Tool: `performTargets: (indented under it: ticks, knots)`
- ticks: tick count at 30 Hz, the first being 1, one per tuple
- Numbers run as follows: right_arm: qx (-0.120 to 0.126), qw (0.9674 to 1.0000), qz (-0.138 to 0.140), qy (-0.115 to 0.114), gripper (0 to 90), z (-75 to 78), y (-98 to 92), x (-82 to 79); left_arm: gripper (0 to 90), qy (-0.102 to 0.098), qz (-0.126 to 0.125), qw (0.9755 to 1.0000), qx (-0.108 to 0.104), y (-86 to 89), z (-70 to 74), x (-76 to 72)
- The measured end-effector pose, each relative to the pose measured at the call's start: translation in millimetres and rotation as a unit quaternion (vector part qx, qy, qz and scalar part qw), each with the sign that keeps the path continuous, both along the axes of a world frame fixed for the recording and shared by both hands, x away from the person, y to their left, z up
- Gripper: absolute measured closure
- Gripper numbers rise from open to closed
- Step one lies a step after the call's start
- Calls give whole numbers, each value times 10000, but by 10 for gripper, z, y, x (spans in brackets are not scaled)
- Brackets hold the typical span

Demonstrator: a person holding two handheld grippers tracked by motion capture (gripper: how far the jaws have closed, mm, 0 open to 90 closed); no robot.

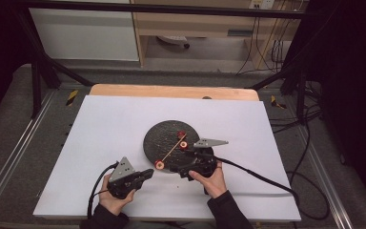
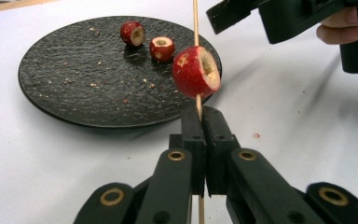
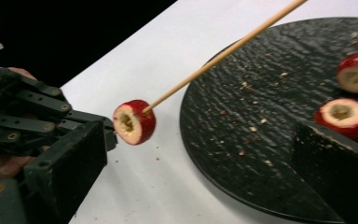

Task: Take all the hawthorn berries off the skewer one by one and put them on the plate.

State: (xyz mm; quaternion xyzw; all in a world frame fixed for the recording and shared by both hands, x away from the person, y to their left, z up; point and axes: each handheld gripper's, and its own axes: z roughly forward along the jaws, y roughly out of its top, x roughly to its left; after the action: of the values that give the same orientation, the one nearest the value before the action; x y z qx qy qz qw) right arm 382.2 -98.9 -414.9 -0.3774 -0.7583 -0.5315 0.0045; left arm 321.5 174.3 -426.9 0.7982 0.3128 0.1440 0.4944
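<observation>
While the left gripper point(image 2: 200, 116) pinches the skewer point(image 1: 171, 150) near its lower end, the stick slants up and away from it over the black plate point(image 1: 159, 136), its long axis running toward the plate's middle. One red fruit point(image 2: 196, 72) is threaded just above the jaws. Two more fruits point(image 2: 161, 48) lie on the plate. Nearby, the right gripper point(image 1: 183, 168) stands spread, holding nothing, above the white surface point(image 1: 100, 129).

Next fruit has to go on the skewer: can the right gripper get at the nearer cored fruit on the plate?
Probably yes: the right gripper is open beside the nearer cored fruit on the plate, with nothing between them; the skewer passes off to one side.
</observation>
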Motion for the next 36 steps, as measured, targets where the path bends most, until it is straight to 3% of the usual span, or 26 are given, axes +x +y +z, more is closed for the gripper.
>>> performTargets:
  ticks: [11, 28, 36]
  knots:
    - [207, 9995, 225, -2, 247, -25, 224, -9, 882, -44, -43, 10000, 7, -26, 6, -14]
    - [461, 9960, 688, 330, 627, -81, 274, 21, 882, -55, -105, 9999, -3, -45, 6, -23]
    - [525, 9952, 725, 397, 675, -30, 245, 45, 882, -102, -101, 9999, -58, -30, 25, -28]
